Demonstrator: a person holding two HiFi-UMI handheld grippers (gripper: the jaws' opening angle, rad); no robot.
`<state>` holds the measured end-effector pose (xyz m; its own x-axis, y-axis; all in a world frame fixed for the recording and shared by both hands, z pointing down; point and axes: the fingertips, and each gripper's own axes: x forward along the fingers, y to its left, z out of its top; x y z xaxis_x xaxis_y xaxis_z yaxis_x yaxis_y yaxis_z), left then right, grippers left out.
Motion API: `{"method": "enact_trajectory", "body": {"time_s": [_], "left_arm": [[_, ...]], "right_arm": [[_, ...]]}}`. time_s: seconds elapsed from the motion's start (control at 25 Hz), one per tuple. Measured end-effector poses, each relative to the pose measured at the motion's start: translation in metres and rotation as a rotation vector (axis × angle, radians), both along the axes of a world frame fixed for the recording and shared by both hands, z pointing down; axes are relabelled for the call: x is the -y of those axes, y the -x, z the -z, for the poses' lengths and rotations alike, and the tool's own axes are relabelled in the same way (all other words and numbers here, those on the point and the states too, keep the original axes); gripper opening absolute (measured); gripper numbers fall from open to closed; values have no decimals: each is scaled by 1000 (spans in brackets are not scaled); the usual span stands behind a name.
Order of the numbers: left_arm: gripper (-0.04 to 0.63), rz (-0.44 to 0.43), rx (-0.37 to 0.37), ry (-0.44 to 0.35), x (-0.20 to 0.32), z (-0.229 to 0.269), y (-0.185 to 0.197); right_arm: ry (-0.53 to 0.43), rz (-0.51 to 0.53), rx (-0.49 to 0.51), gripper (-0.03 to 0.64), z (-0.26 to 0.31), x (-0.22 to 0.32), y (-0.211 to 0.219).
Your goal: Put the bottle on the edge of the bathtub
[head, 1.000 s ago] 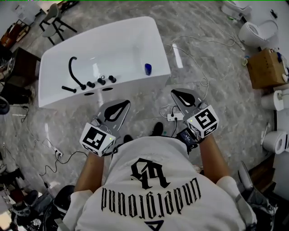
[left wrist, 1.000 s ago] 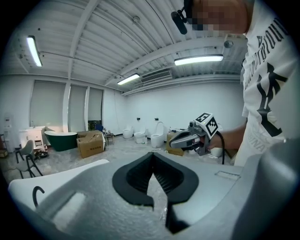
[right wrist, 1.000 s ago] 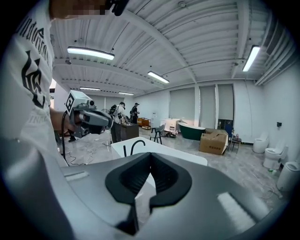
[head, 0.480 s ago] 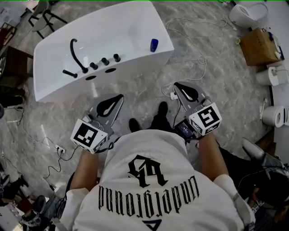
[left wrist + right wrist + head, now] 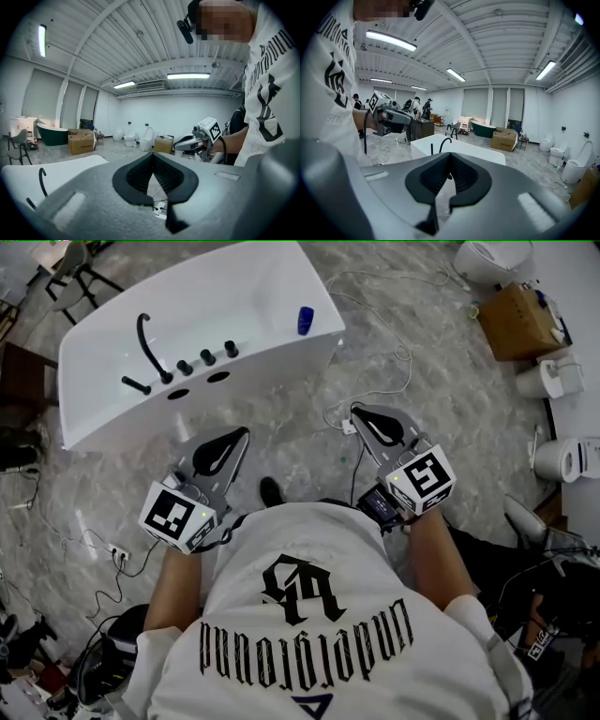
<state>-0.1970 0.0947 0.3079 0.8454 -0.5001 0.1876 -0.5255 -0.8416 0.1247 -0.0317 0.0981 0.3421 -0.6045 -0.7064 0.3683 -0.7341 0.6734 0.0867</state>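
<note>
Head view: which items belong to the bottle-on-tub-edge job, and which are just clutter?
Job: blue bottle, standing on the bathtub rim; left gripper and right gripper, both shut and empty.
Lying about: cardboard box, toilets, floor cables.

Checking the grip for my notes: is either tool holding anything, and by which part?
Nothing is held: left tool and right tool are both shut and empty. The blue bottle stands on the bathtub rim.
</note>
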Motion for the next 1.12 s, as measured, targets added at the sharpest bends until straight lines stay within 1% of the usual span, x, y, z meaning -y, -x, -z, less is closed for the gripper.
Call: {"method": "enact_trajectory", "body": {"time_s": [0.12, 0.24, 0.4, 0.72, 0.84, 0.96, 1.12], "left_arm": [[6, 17, 5, -3, -14, 2, -14], [6, 36, 10, 11, -35, 0, -36], [6, 19, 15, 17, -73, -2, -76], [6, 58, 23, 15, -146, -7, -129], [6, 69, 27, 21, -172, -6, -144], [6, 86, 28, 24, -194, -12, -151], [6, 100, 35, 28, -209, -18, -159]], "right_arm": [[-1, 23, 1, 2, 2, -15, -11], [-8, 53, 8, 2, 2, -37, -28], [10, 84, 8, 2, -5, -79, -56], [15, 138, 29, 2, -14, -157, -99], [10, 163, 42, 2, -4, -183, -105], [11, 182, 48, 2, -7, -205, -111], [5, 201, 57, 2, -8, -222, -115]]}}
